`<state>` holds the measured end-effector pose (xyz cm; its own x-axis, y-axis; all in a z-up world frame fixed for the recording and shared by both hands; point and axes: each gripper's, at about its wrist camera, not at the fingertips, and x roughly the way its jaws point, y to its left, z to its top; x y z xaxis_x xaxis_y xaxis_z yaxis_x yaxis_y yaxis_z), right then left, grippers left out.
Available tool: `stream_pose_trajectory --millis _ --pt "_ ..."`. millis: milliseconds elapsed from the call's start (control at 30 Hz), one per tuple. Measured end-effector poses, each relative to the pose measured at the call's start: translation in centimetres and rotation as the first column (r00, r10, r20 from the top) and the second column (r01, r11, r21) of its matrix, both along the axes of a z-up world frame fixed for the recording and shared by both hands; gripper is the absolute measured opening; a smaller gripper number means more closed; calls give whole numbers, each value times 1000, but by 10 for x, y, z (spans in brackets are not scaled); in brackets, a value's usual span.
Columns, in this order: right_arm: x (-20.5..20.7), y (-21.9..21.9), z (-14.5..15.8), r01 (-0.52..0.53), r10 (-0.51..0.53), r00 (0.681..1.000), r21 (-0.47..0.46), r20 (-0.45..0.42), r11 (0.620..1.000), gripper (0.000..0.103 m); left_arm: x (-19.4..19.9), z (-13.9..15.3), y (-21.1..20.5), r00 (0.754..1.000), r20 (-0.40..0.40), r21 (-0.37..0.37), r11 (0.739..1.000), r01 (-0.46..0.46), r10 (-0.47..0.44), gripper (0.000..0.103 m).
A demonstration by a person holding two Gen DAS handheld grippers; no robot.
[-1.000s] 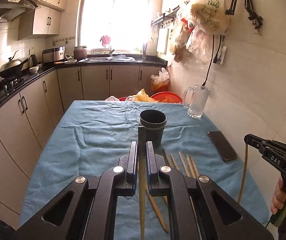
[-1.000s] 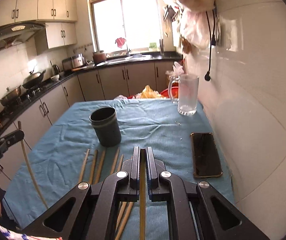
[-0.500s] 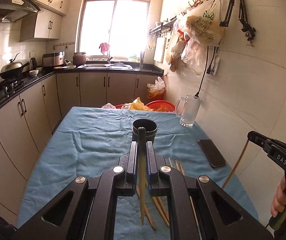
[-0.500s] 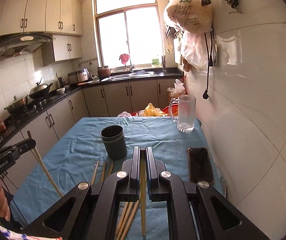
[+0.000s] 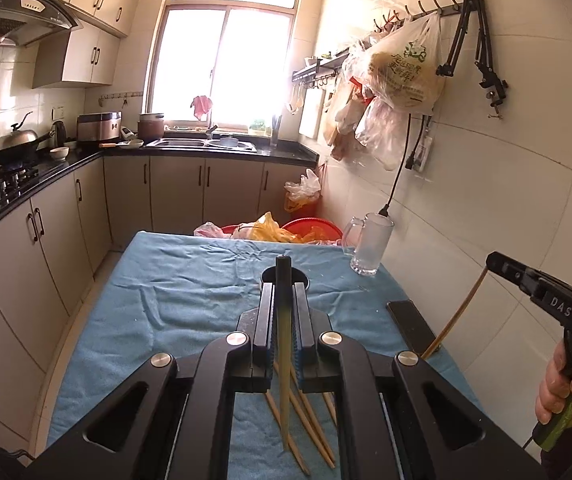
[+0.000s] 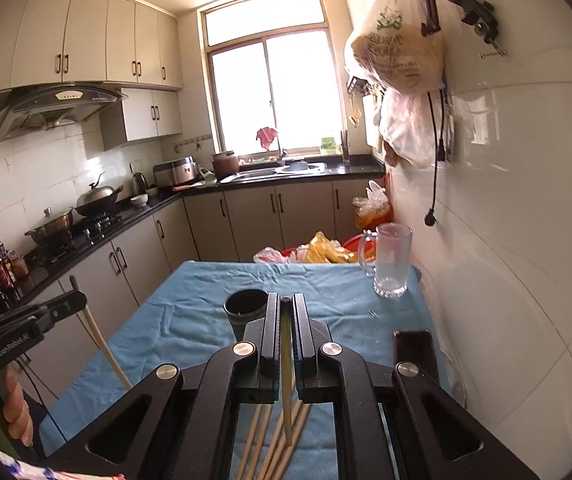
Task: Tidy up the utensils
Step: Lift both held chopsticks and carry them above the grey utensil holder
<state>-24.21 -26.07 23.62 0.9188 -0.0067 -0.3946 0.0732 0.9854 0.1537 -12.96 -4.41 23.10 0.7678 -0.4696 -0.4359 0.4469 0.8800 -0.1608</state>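
My blue-clothed table [image 5: 173,300] fills both views. The dark holder cup [image 6: 245,308] shows whole only from my right wrist; my left gripper [image 5: 283,300] hides most of it. Loose chopsticks [image 6: 263,444] lie below both tools. Each gripper is clamped on one chopstick: left chopstick [image 5: 283,360], right gripper [image 6: 285,312] with right chopstick [image 6: 286,368], both above the cloth.
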Motion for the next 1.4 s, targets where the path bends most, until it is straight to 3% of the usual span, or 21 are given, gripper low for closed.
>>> stream_pose_trajectory --millis 233,500,867,967,1167,1400 --pt "17 -3 13 -18 18 1000 -4 17 1000 5 26 3 1 999 -43 -26 1000 4 -5 7" --pt "56 -11 39 -70 65 997 89 50 994 5 66 25 8 997 -79 -78 997 -24 18 7" --pt "136 1 75 -78 60 990 131 130 988 5 132 60 -25 999 -12 -100 994 -35 34 7" --pt "158 5 72 -30 19 991 84 135 996 5 150 65 -43 999 22 -87 995 -40 42 7" --pt "199 -6 45 -3 -7 995 100 98 995 5 185 60 -77 999 34 -65 997 -33 35 7" --pt "235 -20 3 -7 5 1000 157 18 988 5 228 28 -105 999 -26 -14 999 -42 42 7"
